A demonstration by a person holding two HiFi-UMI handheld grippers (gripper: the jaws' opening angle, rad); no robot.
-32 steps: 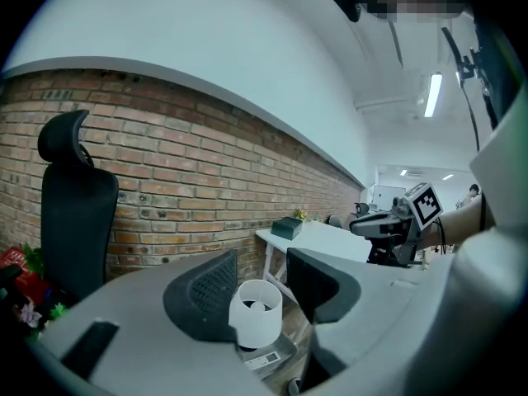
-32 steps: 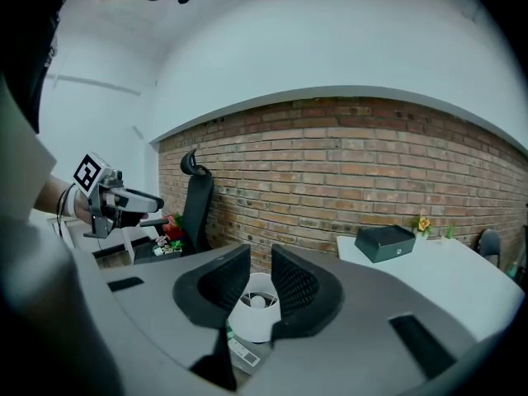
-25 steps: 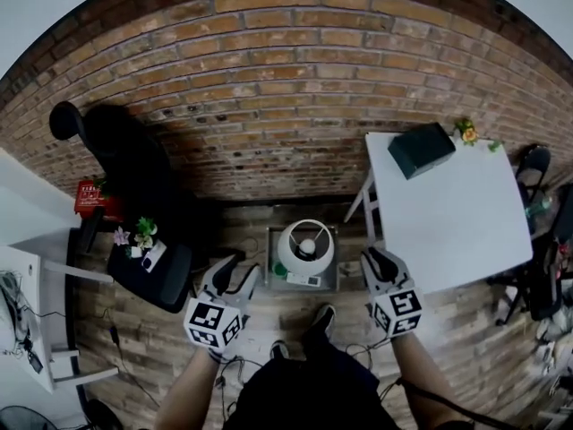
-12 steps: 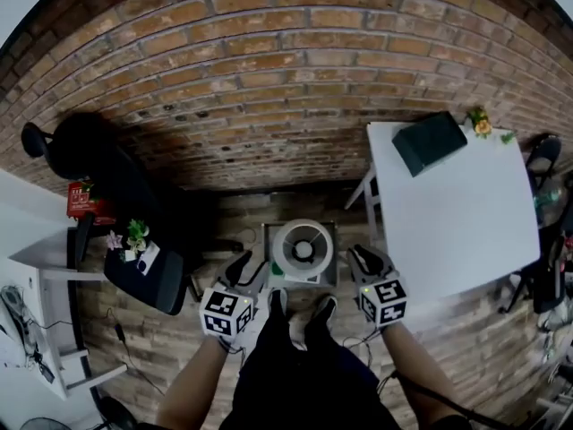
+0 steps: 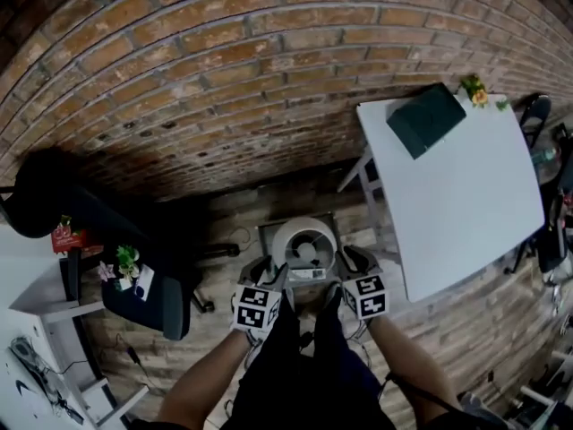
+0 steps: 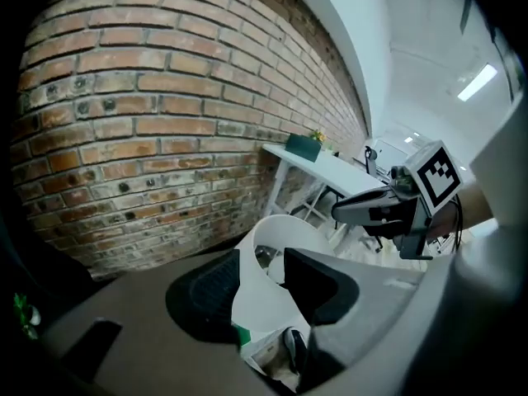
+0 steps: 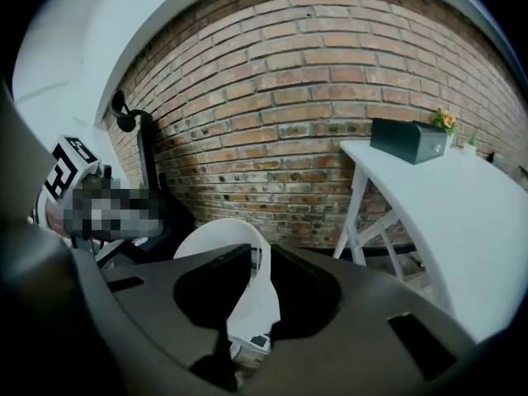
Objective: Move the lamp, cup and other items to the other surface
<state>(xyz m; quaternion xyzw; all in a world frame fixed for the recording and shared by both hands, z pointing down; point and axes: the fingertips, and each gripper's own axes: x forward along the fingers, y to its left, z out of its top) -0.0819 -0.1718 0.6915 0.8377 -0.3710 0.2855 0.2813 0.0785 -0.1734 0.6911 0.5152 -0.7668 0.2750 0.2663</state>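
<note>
While the lamp (image 5: 304, 247) sits low by the brick wall (image 5: 269, 79), left of the white table (image 5: 466, 195), my left gripper (image 5: 267, 274) and right gripper (image 5: 347, 260) straddle its shade (image 6: 272, 275), jaws half-open, unclamped, so nothing seems moved yet

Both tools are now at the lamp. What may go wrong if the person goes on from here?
1. The left tool and right tool each straddle the thin shade wall of the lamp; squeezing may dent it, or the lamp may tilt when lifted so.
2. Small things lie at the lamp's foot and might be knocked.
</note>
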